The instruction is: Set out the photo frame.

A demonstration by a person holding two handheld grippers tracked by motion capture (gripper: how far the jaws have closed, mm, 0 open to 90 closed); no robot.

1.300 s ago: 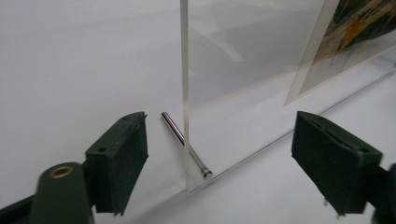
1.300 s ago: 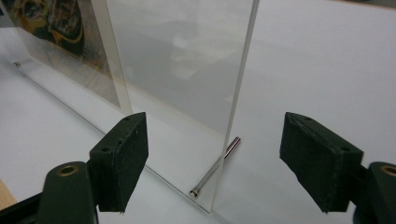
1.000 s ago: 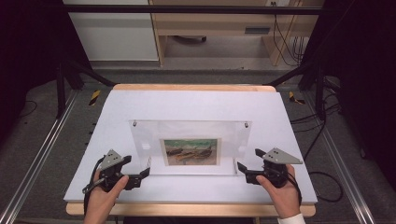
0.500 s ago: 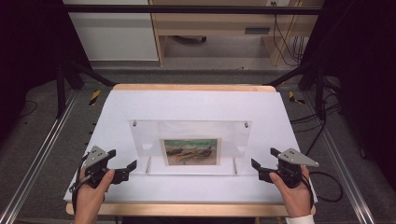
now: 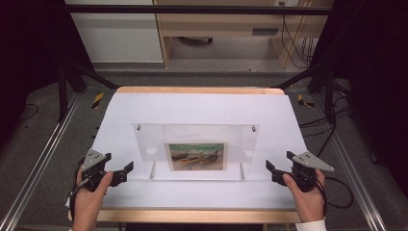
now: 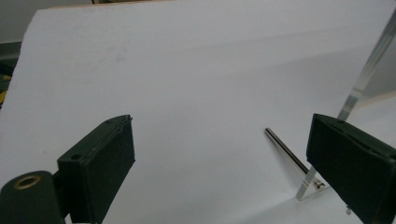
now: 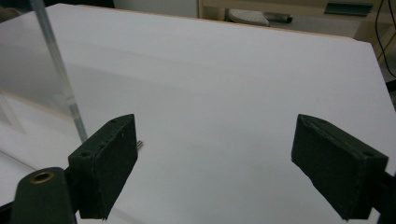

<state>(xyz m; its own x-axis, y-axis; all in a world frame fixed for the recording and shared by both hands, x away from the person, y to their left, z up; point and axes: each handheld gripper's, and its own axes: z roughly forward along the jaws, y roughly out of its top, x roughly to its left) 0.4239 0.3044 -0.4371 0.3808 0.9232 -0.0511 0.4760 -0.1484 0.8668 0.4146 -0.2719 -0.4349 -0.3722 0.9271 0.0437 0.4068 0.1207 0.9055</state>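
Nearest, at the table's (image 5: 202,108) front edge, the left gripper (image 5: 124,172) and right gripper (image 5: 272,171) rest in the person's hands, fingers (image 6: 100,163) spread wide and holding nothing. Between them, just beyond, the clear frame (image 5: 195,139) stands upright on the white table, tilted back on thin metal legs (image 6: 287,150), a boat picture (image 5: 197,156) in its lower middle. Both grippers sit just beside its lower corners, apart from it.

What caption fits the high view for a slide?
Two open grippers, left gripper and right gripper, flank a clear acrylic photo frame on a white table.
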